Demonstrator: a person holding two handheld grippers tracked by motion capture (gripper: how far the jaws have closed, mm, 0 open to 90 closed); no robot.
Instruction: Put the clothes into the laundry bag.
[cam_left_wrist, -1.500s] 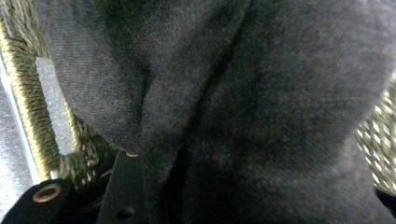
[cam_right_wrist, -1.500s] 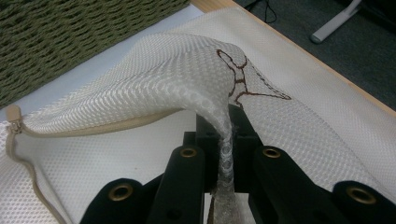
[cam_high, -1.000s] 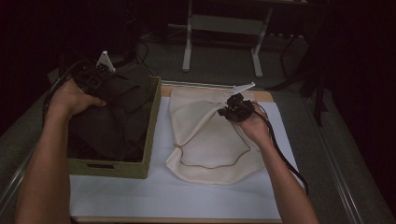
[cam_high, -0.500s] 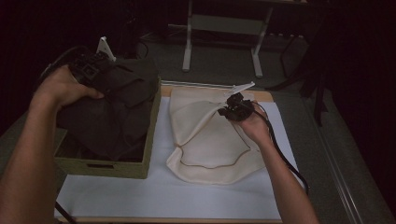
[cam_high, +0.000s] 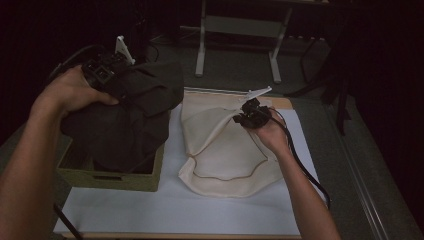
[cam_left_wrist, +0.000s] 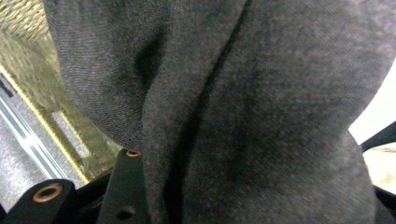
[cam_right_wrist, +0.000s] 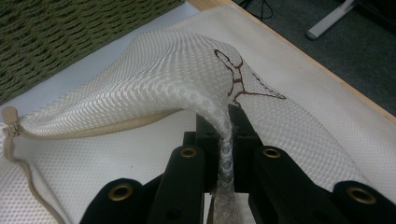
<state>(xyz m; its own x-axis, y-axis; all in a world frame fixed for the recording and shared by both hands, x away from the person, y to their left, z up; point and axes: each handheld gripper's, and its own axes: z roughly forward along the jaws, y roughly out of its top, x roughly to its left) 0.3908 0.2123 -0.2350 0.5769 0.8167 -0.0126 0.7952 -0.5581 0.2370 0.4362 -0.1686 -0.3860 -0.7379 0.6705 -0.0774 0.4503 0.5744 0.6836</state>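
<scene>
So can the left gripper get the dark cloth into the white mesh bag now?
Probably yes: the left gripper holds the dark cloth lifted beside the mesh bag, whose top layer the right gripper pinches up.

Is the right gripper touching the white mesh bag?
Touching. In the right gripper view, the right gripper has its jaws pinched shut on a fold of the mesh bag, lifting it.

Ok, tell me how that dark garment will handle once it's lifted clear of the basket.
Probably floppy: the dark garment hangs in folds from the left gripper, its lower part in the basket. Its thick knit suggests some weight, so it may drag on the rim. It looks unlikely to slip.
</scene>
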